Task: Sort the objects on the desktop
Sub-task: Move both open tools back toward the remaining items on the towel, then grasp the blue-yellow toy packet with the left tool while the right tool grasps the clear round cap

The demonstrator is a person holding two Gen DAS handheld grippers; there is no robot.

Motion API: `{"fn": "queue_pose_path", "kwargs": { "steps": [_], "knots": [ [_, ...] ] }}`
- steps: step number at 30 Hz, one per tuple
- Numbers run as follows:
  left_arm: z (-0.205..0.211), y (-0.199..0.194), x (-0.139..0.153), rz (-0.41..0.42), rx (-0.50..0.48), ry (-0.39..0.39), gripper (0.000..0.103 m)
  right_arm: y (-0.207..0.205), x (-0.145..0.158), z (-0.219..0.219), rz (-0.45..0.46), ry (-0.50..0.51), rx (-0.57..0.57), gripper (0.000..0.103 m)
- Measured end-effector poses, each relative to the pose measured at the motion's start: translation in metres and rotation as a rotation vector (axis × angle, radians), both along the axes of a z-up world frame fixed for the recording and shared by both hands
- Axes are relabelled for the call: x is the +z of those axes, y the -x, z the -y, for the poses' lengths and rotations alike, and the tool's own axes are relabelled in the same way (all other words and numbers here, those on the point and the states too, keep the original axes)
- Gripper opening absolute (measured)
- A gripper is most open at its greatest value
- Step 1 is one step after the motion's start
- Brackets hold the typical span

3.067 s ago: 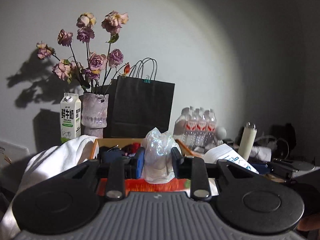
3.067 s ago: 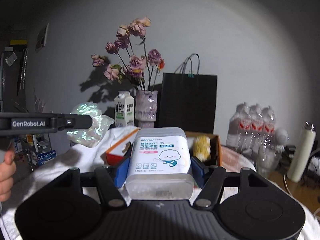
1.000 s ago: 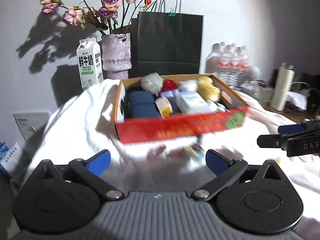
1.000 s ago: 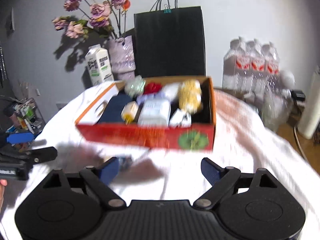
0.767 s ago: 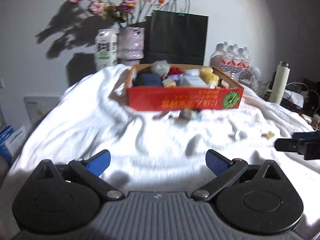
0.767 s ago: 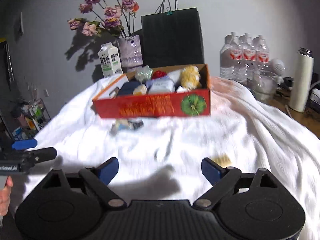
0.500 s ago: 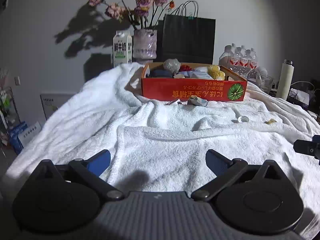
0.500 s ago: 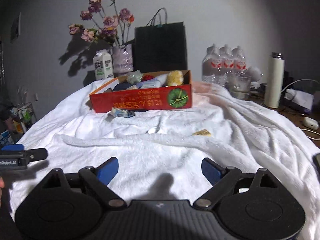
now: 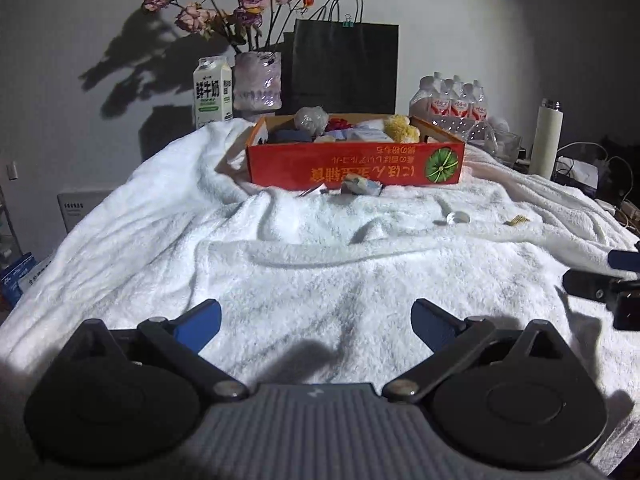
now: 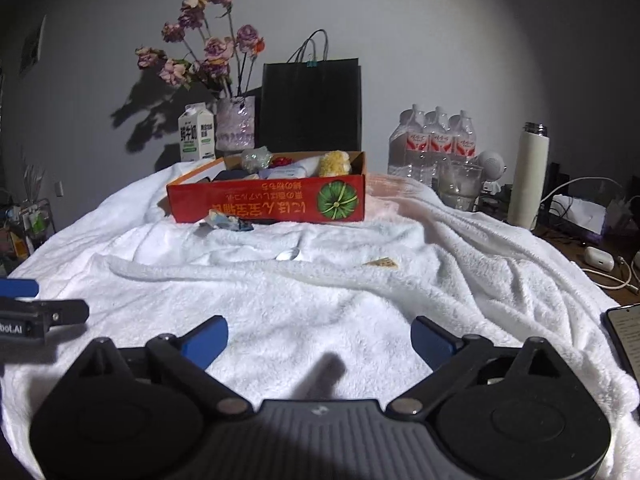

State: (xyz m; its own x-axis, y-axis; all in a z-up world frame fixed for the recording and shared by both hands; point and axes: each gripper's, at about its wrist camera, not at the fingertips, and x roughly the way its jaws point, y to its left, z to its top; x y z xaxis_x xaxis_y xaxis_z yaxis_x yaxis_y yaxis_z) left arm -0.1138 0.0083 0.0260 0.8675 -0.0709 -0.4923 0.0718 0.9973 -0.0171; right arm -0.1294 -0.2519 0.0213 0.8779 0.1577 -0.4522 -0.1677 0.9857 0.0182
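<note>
A red cardboard box [image 9: 356,164] [image 10: 264,202] holding several small items stands at the far end of a white towel [image 9: 320,264] [image 10: 320,288]. A crumpled wrapper [image 9: 360,186] [image 10: 226,220], a small round silvery piece [image 9: 458,218] [image 10: 288,255] and a small tan piece [image 9: 516,221] [image 10: 382,264] lie on the towel in front of the box. My left gripper [image 9: 316,320] is open and empty, low over the near towel. My right gripper [image 10: 320,336] is open and empty too, to the right of the left one.
Behind the box stand a milk carton [image 9: 212,94], a vase of dried roses [image 9: 258,84] and a black paper bag [image 9: 344,68]. Water bottles [image 10: 434,146], a glass [image 10: 458,186] and a white flask [image 10: 528,176] are at the right. A phone [image 10: 624,336] lies at the towel's right edge.
Both grippers let go of what they held into the box, opened, and pulled back from the box to the near end of the towel.
</note>
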Motion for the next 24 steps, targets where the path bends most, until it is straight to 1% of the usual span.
{"fn": "queue_pose_path", "kwargs": {
  "steps": [2, 3, 6, 7, 9, 10, 12, 14, 15, 16, 17, 18, 19, 20, 21, 22, 23, 24],
  "knots": [
    [0.001, -0.008, 0.005, 0.024, -0.013, 0.003, 0.103, -0.006, -0.002, -0.002, -0.011, -0.010, 0.007, 0.093],
    [0.001, -0.013, 0.009, 0.031, -0.022, 0.001, 0.101, -0.011, -0.001, -0.003, -0.012, -0.011, 0.012, 0.093],
    [0.004, -0.038, 0.021, 0.064, -0.081, 0.020, 0.099, -0.032, 0.004, -0.007, -0.014, -0.031, 0.032, 0.088],
    [0.006, -0.050, 0.025, 0.070, -0.094, 0.028, 0.096, -0.042, 0.007, -0.009, -0.010, -0.039, 0.038, 0.086],
    [0.012, -0.079, 0.029, 0.067, -0.141, 0.040, 0.091, -0.064, 0.011, -0.014, -0.008, -0.036, 0.052, 0.086],
    [0.015, -0.096, 0.029, 0.062, -0.159, 0.043, 0.087, -0.077, 0.013, -0.018, -0.007, -0.026, 0.052, 0.085],
    [0.023, -0.132, 0.027, 0.018, -0.162, 0.029, 0.085, -0.102, 0.014, -0.026, -0.014, 0.003, 0.062, 0.082],
    [0.030, -0.163, 0.019, 0.004, -0.175, 0.000, 0.084, -0.126, 0.009, -0.037, -0.035, 0.050, 0.079, 0.079],
    [0.033, -0.177, 0.015, 0.002, -0.159, -0.026, 0.084, -0.136, 0.005, -0.043, -0.045, 0.071, 0.087, 0.076],
    [0.036, -0.188, 0.009, -0.004, -0.154, -0.048, 0.083, -0.145, 0.000, -0.048, -0.069, 0.096, 0.096, 0.073],
    [0.038, -0.200, 0.004, -0.023, -0.154, -0.048, 0.082, -0.153, -0.005, -0.053, -0.094, 0.124, 0.097, 0.071],
    [0.038, -0.210, -0.001, -0.046, -0.154, -0.030, 0.076, -0.159, -0.011, -0.057, -0.108, 0.147, 0.098, 0.067],
    [0.037, -0.218, -0.005, -0.068, -0.153, -0.006, 0.069, -0.163, -0.015, -0.060, -0.110, 0.153, 0.095, 0.061],
    [0.037, -0.225, -0.010, -0.087, -0.163, 0.016, 0.067, -0.166, -0.018, -0.061, -0.115, 0.155, 0.098, 0.057],
    [0.037, -0.230, -0.013, -0.100, -0.169, 0.029, 0.060, -0.168, -0.022, -0.064, -0.122, 0.161, 0.106, 0.048],
    [0.038, -0.232, -0.016, -0.104, -0.163, 0.030, 0.041, -0.168, -0.024, -0.065, -0.116, 0.163, 0.109, 0.038],
    [0.039, -0.233, -0.019, -0.097, -0.151, 0.023, 0.027, -0.167, -0.025, -0.065, -0.109, 0.158, 0.119, 0.037],
    [0.039, -0.234, -0.021, -0.097, -0.144, 0.018, 0.017, -0.165, -0.024, -0.064, -0.104, 0.154, 0.122, 0.033]
  ]
}}
